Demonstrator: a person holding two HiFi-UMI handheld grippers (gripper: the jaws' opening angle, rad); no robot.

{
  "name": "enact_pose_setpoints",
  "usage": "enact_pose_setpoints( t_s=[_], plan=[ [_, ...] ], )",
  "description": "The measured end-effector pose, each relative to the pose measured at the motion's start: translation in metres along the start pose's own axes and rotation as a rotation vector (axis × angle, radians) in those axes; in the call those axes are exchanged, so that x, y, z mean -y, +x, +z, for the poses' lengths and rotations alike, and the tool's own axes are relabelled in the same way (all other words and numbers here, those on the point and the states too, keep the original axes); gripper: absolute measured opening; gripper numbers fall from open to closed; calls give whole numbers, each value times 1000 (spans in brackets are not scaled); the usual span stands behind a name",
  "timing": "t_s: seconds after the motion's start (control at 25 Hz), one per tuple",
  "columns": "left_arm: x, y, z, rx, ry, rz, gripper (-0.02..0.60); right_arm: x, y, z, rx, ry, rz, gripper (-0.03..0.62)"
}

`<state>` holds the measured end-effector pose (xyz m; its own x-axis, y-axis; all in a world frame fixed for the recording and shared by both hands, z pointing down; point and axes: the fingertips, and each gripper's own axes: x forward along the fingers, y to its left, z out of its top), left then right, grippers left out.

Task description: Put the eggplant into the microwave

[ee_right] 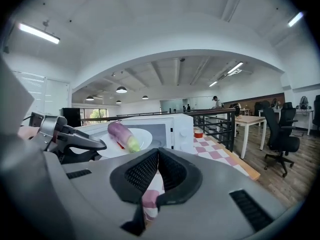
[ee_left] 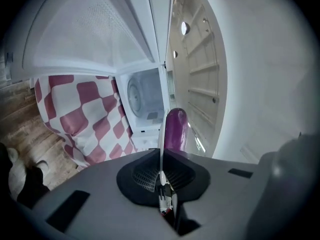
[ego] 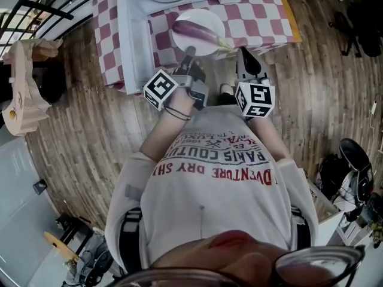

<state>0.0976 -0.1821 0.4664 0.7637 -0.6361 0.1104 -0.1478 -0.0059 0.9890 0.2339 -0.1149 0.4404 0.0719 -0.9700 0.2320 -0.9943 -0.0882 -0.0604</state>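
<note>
Biggest thing first: the microwave point(ee_left: 142, 91) is sat straight ahead of the left gripper point(ego: 190, 55). Its door point(ego: 133, 40) is swung open to that gripper's outer side, and the turntable looks bare as far as can be seen. It's parked on a table with a red-and-white checked cloth point(ego: 263, 17), which is also seen ahead of the right gripper point(ee_right: 157, 156).

A white plate point(ego: 203, 15) is pinched by its near rim in the left gripper, jaws clamped tight on the thin edge. The eggplant point(ego: 196, 31) is lying loose on the plate, just beyond the jaw tips and not yet inside the cavity. The right gripper is closed on nothing and is held beside the left one, just short of the plate.

What could go wrong, probably: the whole load is carried by one thin rim grip, so the plate could be levered down at its far edge. The eggplant is round, so it could be rolled off. Its green stem end is close to the rim on the right gripper's side. The plate could also get clipped on the cavity frame or door if it's fed in off-centre.
</note>
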Motion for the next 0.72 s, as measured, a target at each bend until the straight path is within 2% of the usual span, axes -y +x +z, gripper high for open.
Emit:
enact_pose_setpoints(
  t_s=[0.48, 0.72],
  plan=[
    [-11, 81, 40, 270, -74, 72, 35, 46, 130, 40, -15, -59, 260, 26],
    [-22, 101, 42, 376, -104, 108, 34, 62, 167, 33, -47, -66, 362, 26]
  ],
)
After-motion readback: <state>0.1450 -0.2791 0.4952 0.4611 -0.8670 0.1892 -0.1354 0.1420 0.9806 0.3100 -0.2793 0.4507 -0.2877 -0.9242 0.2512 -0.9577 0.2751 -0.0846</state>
